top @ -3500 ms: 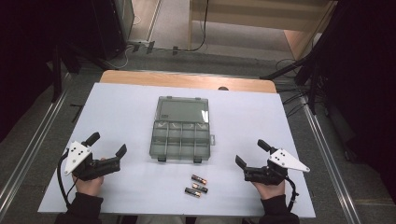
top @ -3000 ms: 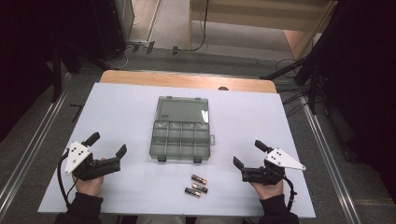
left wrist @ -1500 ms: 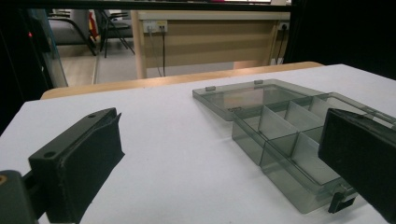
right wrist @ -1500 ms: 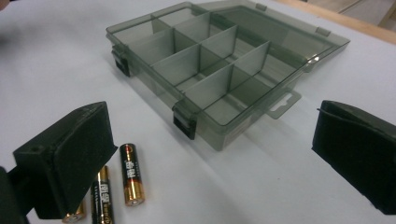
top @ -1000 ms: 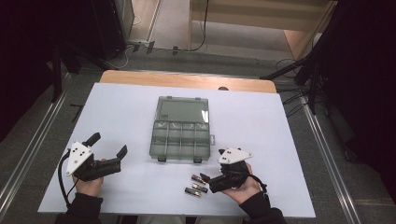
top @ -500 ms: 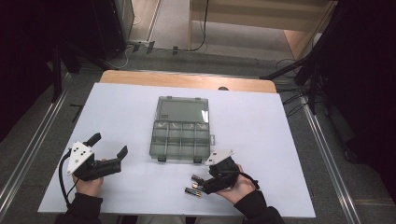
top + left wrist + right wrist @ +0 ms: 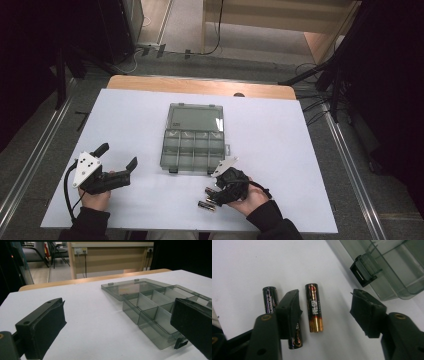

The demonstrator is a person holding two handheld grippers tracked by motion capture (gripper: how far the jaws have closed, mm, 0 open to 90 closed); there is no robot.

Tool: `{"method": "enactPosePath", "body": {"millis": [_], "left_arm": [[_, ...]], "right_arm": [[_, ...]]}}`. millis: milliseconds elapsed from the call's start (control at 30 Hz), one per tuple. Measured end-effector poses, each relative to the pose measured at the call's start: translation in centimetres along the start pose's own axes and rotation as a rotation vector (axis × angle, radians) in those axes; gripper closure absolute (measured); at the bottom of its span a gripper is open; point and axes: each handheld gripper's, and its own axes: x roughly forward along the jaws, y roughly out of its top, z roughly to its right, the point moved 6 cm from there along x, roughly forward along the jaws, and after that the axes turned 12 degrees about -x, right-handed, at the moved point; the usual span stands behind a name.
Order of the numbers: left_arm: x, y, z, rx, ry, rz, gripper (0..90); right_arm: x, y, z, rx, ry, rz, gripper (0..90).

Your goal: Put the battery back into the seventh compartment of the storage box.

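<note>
right gripper (image 7: 324,307) has moved in over the batteries, jaws just closing, one battery (image 7: 314,307) between them untouched; left gripper (image 7: 116,162) wide open.

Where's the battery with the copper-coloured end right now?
In the right gripper view the copper-ended battery lies on the white table between the right gripper's closing jaws, untouched, beside a black battery and near the clear box.

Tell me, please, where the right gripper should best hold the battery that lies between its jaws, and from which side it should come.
Grip the battery at mid-length, across its round sides, coming from above. It lies flat on the table, and the right gripper straddles it, jaws just closing but not touching. The second battery lies close behind one jaw.
</note>
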Motion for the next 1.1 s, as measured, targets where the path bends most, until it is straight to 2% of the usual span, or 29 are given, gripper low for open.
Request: {"method": "enactPosePath", "body": {"millis": [100, 233, 267, 467, 633, 800, 833, 900, 1100], "left_arm": [[-0.01, -0.01, -0.01, 0.000, 0.000, 0.000, 0.0], [-0.08, 0.03, 0.01, 0.003, 0.001, 0.003, 0.0], [-0.08, 0.03, 0.01, 0.003, 0.001, 0.003, 0.0], [-0.17, 0.11, 0.06, 0.002, 0.003, 0.014, 0.0], [-0.14, 0.11, 0.11, 0.004, 0.000, 0.014, 0.0], [-0.15, 0.10, 0.08, 0.004, 0.000, 0.013, 0.0], [-0.15, 0.10, 0.09, 0.004, 0.000, 0.013, 0.0], [-0.14, 0.09, 0.10, 0.004, -0.001, 0.013, 0.0], [-0.12, 0.07, 0.11, 0.004, -0.002, 0.010, 0.0]], "right_arm": [[0.23, 0.02, 0.06, 0.004, 0.016, -0.017, 49.3], [0.57, 0.12, 0.06, 0.008, 0.043, -0.038, 62.8], [0.57, 0.12, 0.06, 0.008, 0.043, -0.038, 62.8], [0.81, 0.16, -0.01, 0.014, 0.060, -0.072, 77.0], [0.81, 0.29, -0.08, 0.025, 0.061, -0.082, 77.8], [0.79, 0.39, -0.06, 0.032, 0.051, -0.069, 77.9], [0.61, 0.48, 0.10, 0.051, 0.035, -0.059, 77.9], [0.51, 0.52, 0.14, 0.056, 0.036, -0.052, 78.0], [-0.05, 0.95, 0.33, 0.104, 0.059, 0.023, 77.9]]}}
